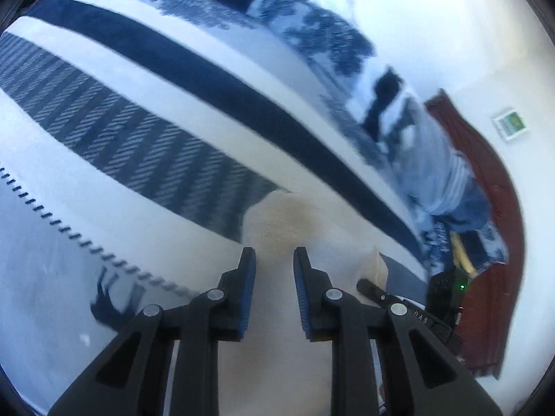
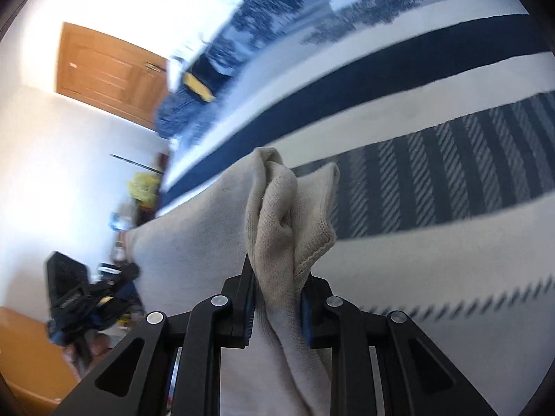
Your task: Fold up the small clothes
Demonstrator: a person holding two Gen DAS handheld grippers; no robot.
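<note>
A beige knitted garment (image 2: pixel 208 228) hangs over a bed covered in a white and navy striped blanket (image 2: pixel 433 79). My right gripper (image 2: pixel 277 277) is shut on a bunched corner of it, and the folds (image 2: pixel 277 201) stick up past the fingertips. In the left wrist view the same beige garment (image 1: pixel 288 218) fills the narrow gap between the blue pads of my left gripper (image 1: pixel 274 260), which is shut on it. The striped blanket (image 1: pixel 166 76) lies beyond. Both views are blurred by motion.
Blue patterned pillows and bedding (image 1: pixel 312 31) are piled at the head of the bed. A dark red cloth (image 1: pixel 485 180) hangs along its far side. A wooden door (image 2: pixel 104 69) and floor clutter with black gear (image 2: pixel 76 291) show at the left of the right wrist view.
</note>
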